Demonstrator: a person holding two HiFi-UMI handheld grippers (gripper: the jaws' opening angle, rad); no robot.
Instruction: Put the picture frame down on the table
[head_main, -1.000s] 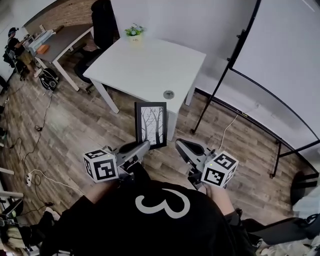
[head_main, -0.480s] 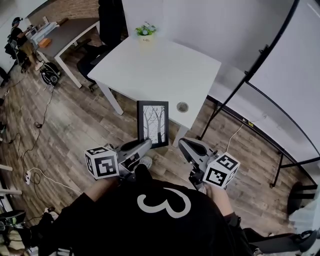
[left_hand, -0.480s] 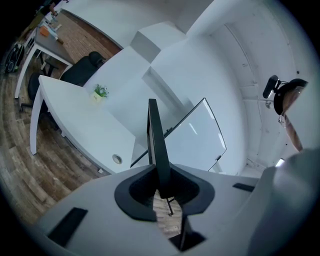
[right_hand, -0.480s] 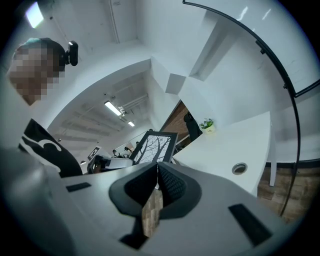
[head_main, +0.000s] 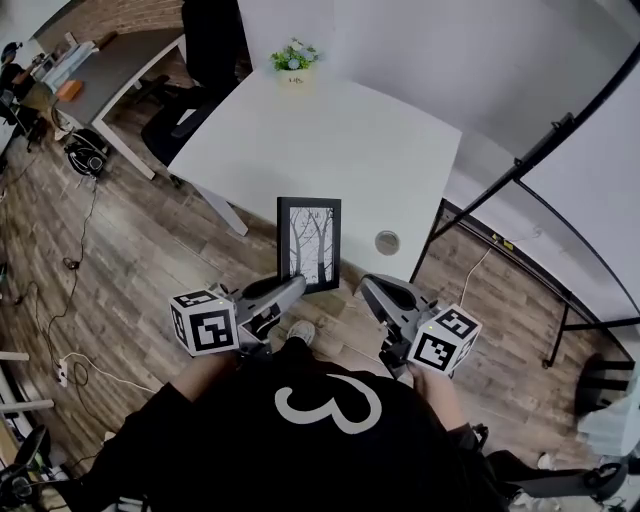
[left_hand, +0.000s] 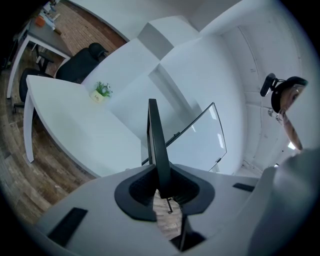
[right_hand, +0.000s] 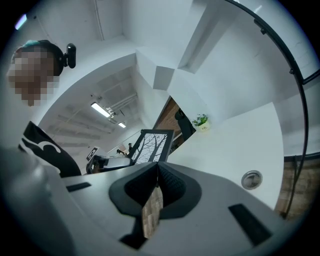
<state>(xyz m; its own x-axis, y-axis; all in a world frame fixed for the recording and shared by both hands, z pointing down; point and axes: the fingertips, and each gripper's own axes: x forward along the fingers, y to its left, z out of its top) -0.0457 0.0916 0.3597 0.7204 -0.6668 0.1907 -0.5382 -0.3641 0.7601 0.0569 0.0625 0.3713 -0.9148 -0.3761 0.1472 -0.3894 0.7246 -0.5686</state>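
Note:
A black picture frame (head_main: 309, 244) with a print of bare trees stands upright in the air over the near edge of the white table (head_main: 330, 140). My left gripper (head_main: 290, 288) is shut on the frame's bottom left corner. Seen along the left jaws, the picture frame (left_hand: 155, 145) shows edge-on, pinched between them. My right gripper (head_main: 368, 290) hangs just right of the frame, shut and holding nothing. In the right gripper view the picture frame (right_hand: 152, 145) appears to the left above the closed jaws.
A small potted plant (head_main: 292, 58) stands at the table's far edge. A round cable grommet (head_main: 387, 241) sits near the table's near right corner. A whiteboard on a black stand (head_main: 590, 170) is at the right. An office chair (head_main: 190, 90) and a grey desk (head_main: 110, 65) are behind left.
The table has come nearer as I walked toward it. The frame, still in the left gripper, now overlaps the table's near edge instead of the floor.

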